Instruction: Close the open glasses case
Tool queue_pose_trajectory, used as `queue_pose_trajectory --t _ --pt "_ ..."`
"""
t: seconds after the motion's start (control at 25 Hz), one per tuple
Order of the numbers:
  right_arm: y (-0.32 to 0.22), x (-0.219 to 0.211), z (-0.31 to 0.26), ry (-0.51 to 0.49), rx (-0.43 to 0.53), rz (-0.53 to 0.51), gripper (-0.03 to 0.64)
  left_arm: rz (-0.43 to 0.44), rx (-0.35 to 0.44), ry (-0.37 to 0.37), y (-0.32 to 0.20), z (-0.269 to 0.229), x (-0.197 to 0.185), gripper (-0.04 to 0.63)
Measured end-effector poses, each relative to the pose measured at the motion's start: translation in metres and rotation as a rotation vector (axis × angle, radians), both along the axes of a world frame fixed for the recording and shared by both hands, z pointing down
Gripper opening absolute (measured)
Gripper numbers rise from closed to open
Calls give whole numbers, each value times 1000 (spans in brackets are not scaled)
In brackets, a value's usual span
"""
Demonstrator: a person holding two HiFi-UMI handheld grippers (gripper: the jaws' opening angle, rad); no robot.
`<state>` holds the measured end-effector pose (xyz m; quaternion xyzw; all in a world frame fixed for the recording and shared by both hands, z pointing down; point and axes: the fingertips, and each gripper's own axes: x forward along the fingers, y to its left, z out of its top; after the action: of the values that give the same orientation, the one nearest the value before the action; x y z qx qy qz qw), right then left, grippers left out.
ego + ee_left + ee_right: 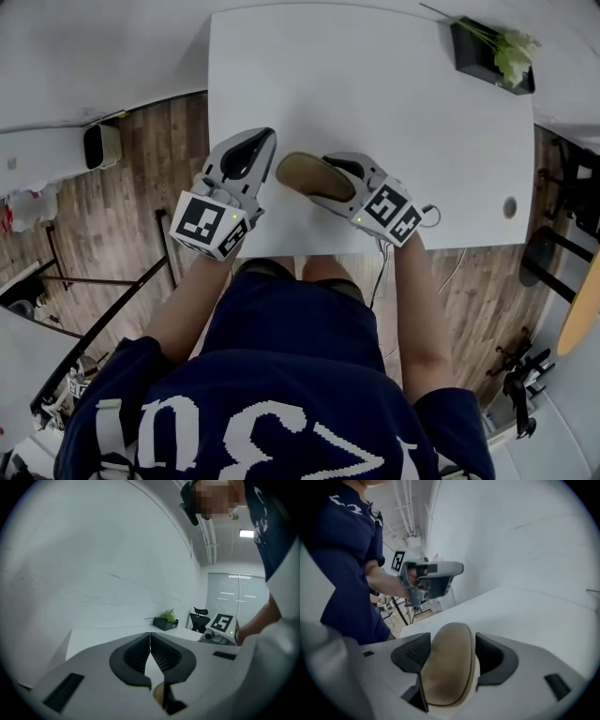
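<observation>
1. the white table was seen from above. i stood at its near edge, with wood floor off to the left.
2. my right gripper was clamped on the glasses case, one finger pressed to each long side.
3. the case was tan and oval. it lay close to the table's near edge, about midway across. its free end stuck out past my right fingers toward my left gripper.
4. the two halves of the case looked to be together. in the right gripper view a thin dark seam ran along one side. i could not tell whether the case rested on the table or hung just above it.
5. my left fingers were pinched closed, the ribbed pads meeting at the tips with nothing between them.
6. the left tip sat just beside the free end of the case. i could not tell whether it touched.
7. a potted plant in a dark box stood at the far right corner of the table, well apart from both grippers.
</observation>
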<state>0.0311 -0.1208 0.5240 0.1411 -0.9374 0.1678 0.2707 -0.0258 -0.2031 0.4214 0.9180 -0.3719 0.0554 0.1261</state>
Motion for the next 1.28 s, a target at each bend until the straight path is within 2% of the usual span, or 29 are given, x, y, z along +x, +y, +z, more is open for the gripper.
queue_pose_trajectory --t 0.12,0.28,0.36,0.52,0.68,0.84,0.96,1.28 --pt "-1 29 -17 -15 40 174 281 71 -13 -35 11 14 21 15" --pt "32 69 -16 56 96 364 260 126 -46 -94 29 37 46 14" --pt "55 83 2 125 48 442 181 162 -60 -102 40 44 60 14" --pt "87 76 38 181 -104 540 196 201 -78 -155 57 62 78 14" --pt "86 59 47 174 -140 630 185 170 -85 -252 66 88 76 14" --pt "82 60 49 197 -123 670 83 165 -6 -276 68 88 77 14" --pt "84 62 49 196 -107 631 31 169 12 -284 69 88 78 14" --pt "85 70 46 183 -84 569 23 200 9 -293 70 91 79 14"
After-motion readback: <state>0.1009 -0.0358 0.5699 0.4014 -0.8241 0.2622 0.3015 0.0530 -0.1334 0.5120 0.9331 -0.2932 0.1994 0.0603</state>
